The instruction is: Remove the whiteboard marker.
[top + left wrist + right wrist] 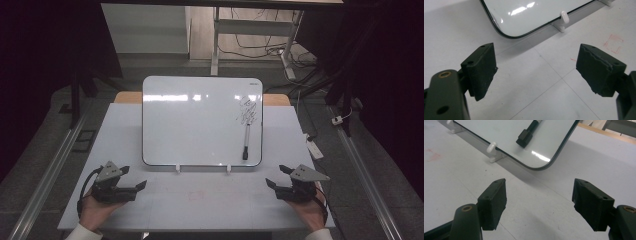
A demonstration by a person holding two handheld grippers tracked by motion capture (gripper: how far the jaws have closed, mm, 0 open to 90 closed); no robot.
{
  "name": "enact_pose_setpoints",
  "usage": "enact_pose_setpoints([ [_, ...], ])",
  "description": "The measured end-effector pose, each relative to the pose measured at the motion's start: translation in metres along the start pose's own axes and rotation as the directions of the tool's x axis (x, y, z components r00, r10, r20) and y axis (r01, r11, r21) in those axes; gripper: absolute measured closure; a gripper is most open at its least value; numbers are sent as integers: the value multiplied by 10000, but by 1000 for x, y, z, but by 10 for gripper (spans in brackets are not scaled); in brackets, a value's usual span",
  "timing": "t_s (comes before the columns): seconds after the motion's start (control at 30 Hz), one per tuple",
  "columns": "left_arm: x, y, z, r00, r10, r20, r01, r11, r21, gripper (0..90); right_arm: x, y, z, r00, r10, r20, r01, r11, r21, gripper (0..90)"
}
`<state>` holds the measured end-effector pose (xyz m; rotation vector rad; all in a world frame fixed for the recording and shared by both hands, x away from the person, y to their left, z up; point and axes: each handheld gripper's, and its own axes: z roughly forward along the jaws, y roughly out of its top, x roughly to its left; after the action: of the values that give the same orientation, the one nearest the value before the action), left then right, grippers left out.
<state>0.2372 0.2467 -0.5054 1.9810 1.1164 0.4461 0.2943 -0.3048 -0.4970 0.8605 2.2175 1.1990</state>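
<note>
On the white worktop (125,135) stands a shiny white board with a thin dark edge (195,120), leaning back on two small white clips. Against the board's right side rests a black-and-white pen (246,142), just under some black scribbles. Near the board's bottom left corner waits the left tool (134,179), jaws wide and empty. Near its bottom right corner waits the right tool (276,176), also wide and empty.

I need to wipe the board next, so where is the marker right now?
In the high view the marker lies on the right side of the whiteboard, just below the black scribble, cap end toward the board's lower right corner and nearer the right tongs.
</note>
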Motion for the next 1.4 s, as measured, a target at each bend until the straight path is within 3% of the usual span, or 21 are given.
enact_pose_setpoints([
  [0.27, -2, -1, 1, 10000, 21, 10, -21, 9999, 100, 170, 1, 1, 0, 9997, -13, 239, 14, 10000, -37, 271],
  [0.63, -6, 1, 3, 9998, 167, 101, -169, 9996, 209, 167, 3, 3, -1, 9997, 156, 213, -156, 9999, -14, 288],
  [1.07, -5, -1, 3, 9998, 175, 67, -176, 9996, 237, 167, 22, 46, -13, 9975, 392, 596, -363, 9981, -500, 328],
  [1.2, -5, 0, 4, 9998, 200, 17, -200, 9994, 297, 167, 28, 55, -11, 9966, 285, 778, -256, 9989, -381, 328],
  [1.4, -5, 0, 5, 9998, 218, 2, -218, 9993, 314, 165, 35, 75, 7, 9943, 328, 1010, -328, 9995, -21, 320],
])
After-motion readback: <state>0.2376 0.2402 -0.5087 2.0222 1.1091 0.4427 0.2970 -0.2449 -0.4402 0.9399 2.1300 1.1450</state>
